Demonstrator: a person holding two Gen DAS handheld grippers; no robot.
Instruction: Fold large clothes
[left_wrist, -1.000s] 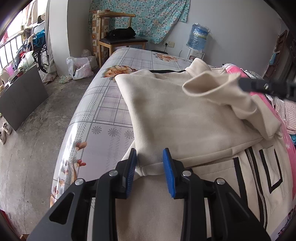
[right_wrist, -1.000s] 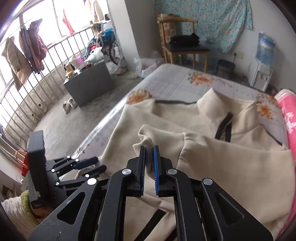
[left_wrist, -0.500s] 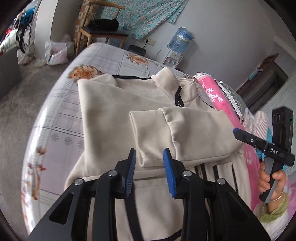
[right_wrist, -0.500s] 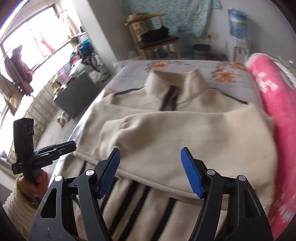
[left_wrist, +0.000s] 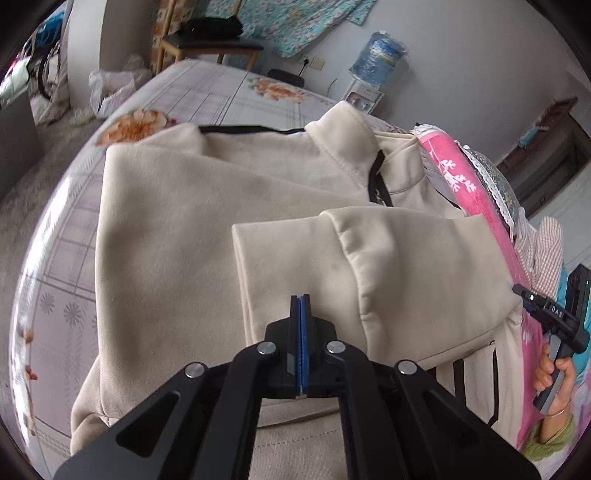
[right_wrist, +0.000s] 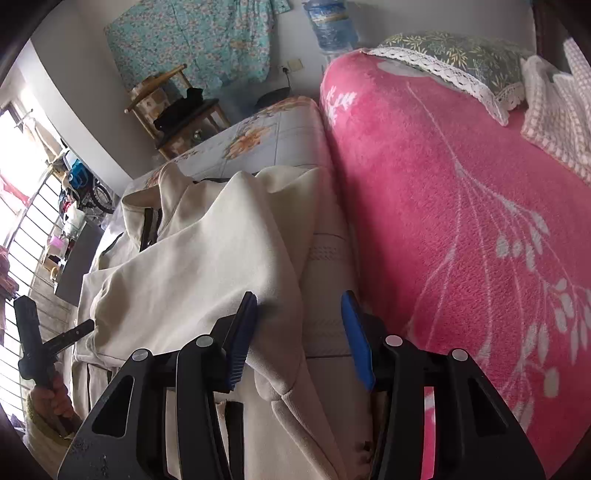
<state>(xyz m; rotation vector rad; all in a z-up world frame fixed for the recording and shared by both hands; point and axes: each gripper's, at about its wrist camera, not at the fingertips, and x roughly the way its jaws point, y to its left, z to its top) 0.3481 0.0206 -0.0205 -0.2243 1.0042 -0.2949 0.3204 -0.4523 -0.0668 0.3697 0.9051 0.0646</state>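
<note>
Now left tongs (left_wrist: 300, 299) closed, empty, above the cream jacket (left_wrist: 184, 206); right tongs (right_wrist: 299, 310), closing, gape over it

Cream jacket (left_wrist: 207, 221) with black zip and stripes, bed (left_wrist: 207, 92) sheet grey check with orange flowers, blanket (right_wrist: 461, 206) pink with white sprigs, blue fingers (right_wrist: 354, 339).

Pale grey walls (left_wrist: 461, 55) close the room. A turquoise floral cloth (right_wrist: 192, 40) hangs on the far wall at about 11 o'clock in the right wrist view, above a wooden chair (right_wrist: 173, 110) bearing something black. A water dispenser (left_wrist: 376, 62) with a blue bottle stands at 1 o'clock in the left wrist view. The bed (left_wrist: 221, 96) has a checked, flowered sheet and a pink blanket (right_wrist: 461, 221). Daylight enters through a railed opening (right_wrist: 33, 229) at 9 o'clock. The floor (left_wrist: 22, 177) is grey concrete.
</note>
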